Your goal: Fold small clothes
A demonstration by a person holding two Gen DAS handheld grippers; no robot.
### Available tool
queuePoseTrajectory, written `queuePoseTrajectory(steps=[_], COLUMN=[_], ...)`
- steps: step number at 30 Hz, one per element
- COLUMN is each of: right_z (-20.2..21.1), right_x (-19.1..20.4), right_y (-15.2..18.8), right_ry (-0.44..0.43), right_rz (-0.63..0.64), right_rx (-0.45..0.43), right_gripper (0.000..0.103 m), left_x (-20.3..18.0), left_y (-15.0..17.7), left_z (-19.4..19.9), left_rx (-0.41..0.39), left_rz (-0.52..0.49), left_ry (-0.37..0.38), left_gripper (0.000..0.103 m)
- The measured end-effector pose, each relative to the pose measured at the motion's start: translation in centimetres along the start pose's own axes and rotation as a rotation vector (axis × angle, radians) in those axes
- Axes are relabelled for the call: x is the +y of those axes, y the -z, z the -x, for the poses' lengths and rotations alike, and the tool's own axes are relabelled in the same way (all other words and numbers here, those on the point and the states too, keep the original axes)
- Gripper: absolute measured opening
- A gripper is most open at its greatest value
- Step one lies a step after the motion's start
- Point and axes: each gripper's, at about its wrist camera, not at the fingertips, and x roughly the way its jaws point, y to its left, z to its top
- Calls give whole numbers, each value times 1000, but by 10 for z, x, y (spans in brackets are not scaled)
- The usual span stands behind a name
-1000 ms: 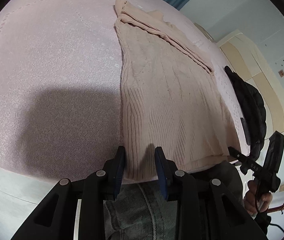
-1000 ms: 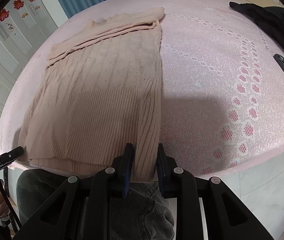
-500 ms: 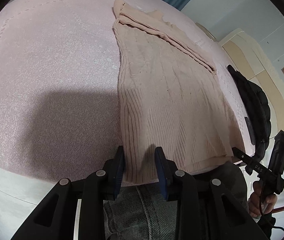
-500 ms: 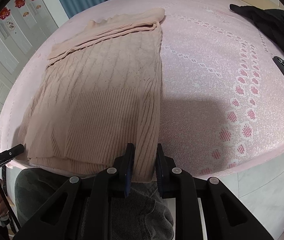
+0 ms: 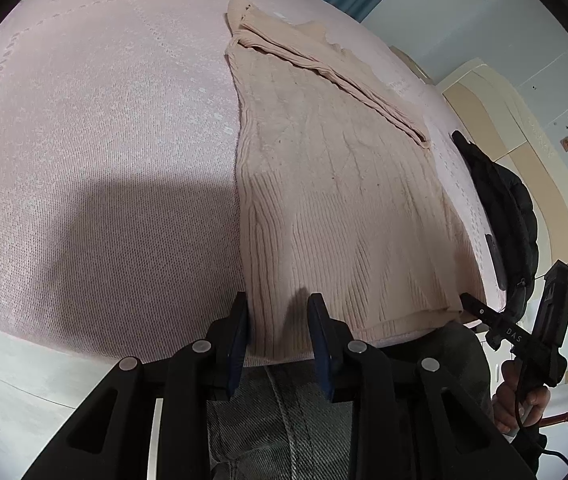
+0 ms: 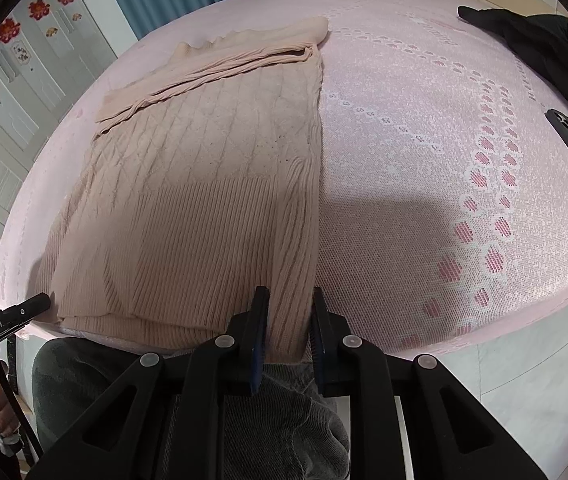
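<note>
Both grippers are matte black plastic: the left gripper and right gripper have blue-padded fingers and silver round screws on angular linkage arms. Below them show grey-green jeans. White "DAS" lettering marks one gripper's side.

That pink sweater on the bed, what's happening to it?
A person is folding it with a gripper in each hand. The sweater lies flat on the pink bed, its sleeves already laid across the top. The left gripper has one corner of the bottom hem between its jaws, and the right gripper has the other corner. A black jacket lies off to the side on the bed.
</note>
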Motion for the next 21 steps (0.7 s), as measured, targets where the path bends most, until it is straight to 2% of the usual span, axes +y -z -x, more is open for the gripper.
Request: queuePoseTrajectory(steps=[14, 20, 21], right_z=[0, -2, -2], right_x=[0, 3, 4], right_y=[0, -2, -3], right_ry=[1, 7, 5], right_rz=[-5, -2, 0], right_rx=[0, 2, 4], right_gripper=[19, 18, 13], left_x=[1, 7, 9], left_y=[-1, -3, -3], left_z=[0, -2, -2], left_rx=[2, 7, 10], left_rz=[1, 32, 40], left_ry=[0, -6, 1], left_gripper=[26, 11, 9])
